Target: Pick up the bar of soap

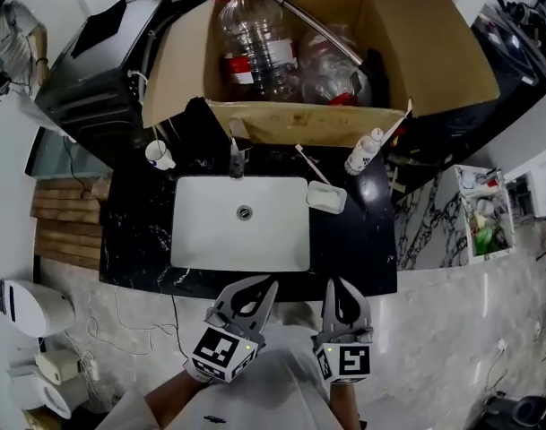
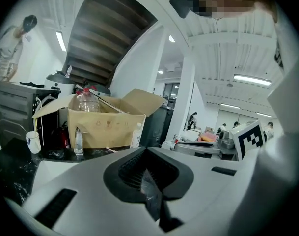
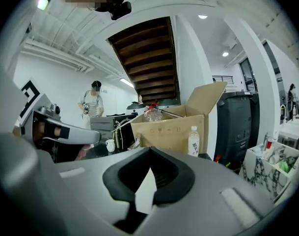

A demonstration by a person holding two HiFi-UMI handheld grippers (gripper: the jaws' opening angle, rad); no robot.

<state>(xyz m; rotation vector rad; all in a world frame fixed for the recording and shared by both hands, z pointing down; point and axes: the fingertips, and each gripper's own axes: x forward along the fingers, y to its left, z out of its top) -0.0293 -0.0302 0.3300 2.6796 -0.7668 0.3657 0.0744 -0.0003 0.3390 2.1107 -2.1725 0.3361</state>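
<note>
Bar of soap (image 1: 326, 197): small and pale, not separable from its dish. It lies centre-right of frame on the black desk (image 1: 138, 231), at the sink's (image 1: 201, 240) upper right corner. Long axis runs left-right, right end slightly lower. Seen in the head view only; each gripper's own body blocks it elsewhere. Left gripper (image 1: 271, 281), right gripper (image 1: 340, 282): bottom centre, jaws together, empty.

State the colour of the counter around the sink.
The counter is black with white veins; head view.
</note>
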